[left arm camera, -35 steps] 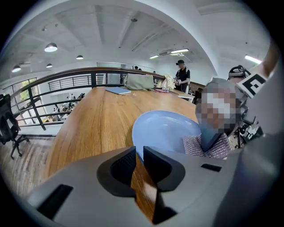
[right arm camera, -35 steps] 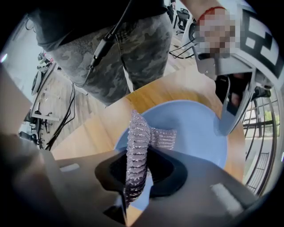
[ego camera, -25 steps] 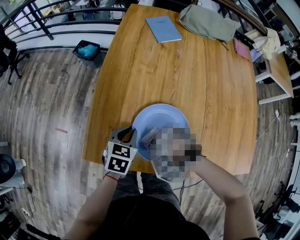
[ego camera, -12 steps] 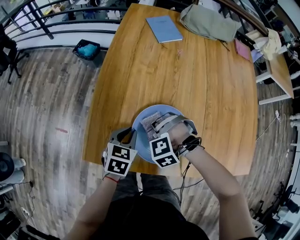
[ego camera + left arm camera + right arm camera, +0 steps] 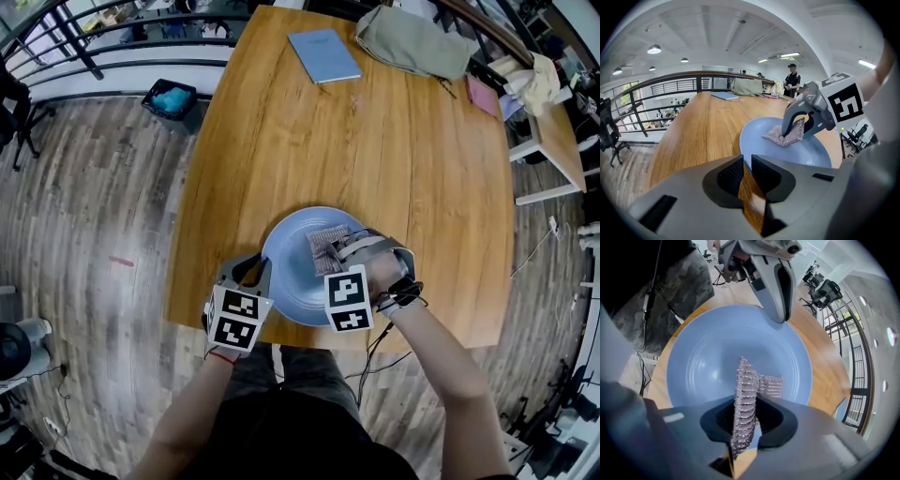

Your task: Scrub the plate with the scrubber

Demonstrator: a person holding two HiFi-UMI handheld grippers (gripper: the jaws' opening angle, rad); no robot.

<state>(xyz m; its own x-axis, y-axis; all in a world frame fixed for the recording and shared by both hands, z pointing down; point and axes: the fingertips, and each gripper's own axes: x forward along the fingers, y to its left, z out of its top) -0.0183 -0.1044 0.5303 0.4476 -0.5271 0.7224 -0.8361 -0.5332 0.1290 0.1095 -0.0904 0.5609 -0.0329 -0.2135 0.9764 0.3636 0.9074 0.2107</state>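
Left tool [image 5: 746, 161], one of two, has its jaws a narrow slit apart with nothing between them, its tips at the rim of the plate [image 5: 806, 152]. One bench [image 5: 375, 141] carries that single blue plate near its front edge. The plate looks stiff, smooth, breakable and apt to slide, so it is best steadied at the rim. One scrubber [image 5: 761, 383], a mesh pad, lies on the plate. It looks light, soft and floppy, best taken by a bunched fold set deep in the jaws. Right tool [image 5: 746, 405] is pressed tight on such an upright fold, with the free flap trailing on the plate.
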